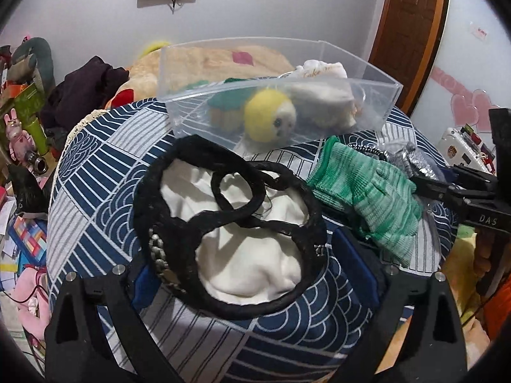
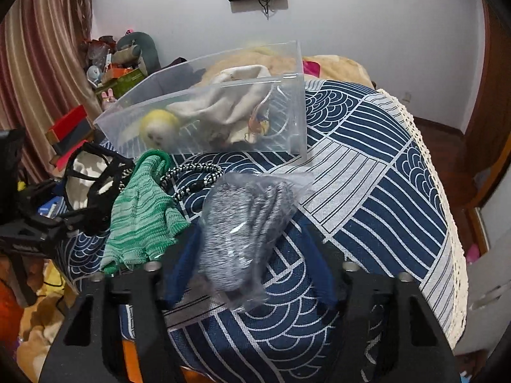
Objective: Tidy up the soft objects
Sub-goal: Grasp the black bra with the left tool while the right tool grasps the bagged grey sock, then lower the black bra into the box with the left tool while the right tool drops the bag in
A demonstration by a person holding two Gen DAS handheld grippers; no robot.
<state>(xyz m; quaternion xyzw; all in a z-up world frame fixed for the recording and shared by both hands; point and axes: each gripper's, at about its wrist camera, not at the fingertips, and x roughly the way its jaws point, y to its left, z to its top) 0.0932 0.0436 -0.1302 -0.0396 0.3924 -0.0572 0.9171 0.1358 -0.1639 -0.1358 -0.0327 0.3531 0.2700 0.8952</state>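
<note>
A black woven bag with white lining [image 1: 249, 242] lies on the blue patterned tablecloth [image 1: 95, 172], between the open jaws of my left gripper [image 1: 252, 265]. A green knit glove [image 1: 380, 198] lies to its right and also shows in the right wrist view [image 2: 140, 214]. A grey glove in a clear plastic bag [image 2: 246, 233] sits between the open blue fingers [image 2: 182, 265] of my right gripper [image 2: 252, 255]. A clear plastic box [image 1: 367, 95] at the back holds a yellow plush toy [image 1: 271, 118], a green plush and a white cloth pouch [image 2: 236, 95].
A black-and-white cord [image 2: 194, 175] lies by the green glove. A beige plush [image 1: 204, 60] lies behind the box. Clutter of boxes and toys [image 1: 22, 121] stands at the left. The cloth's lace edge [image 2: 424, 146] drops off at the right.
</note>
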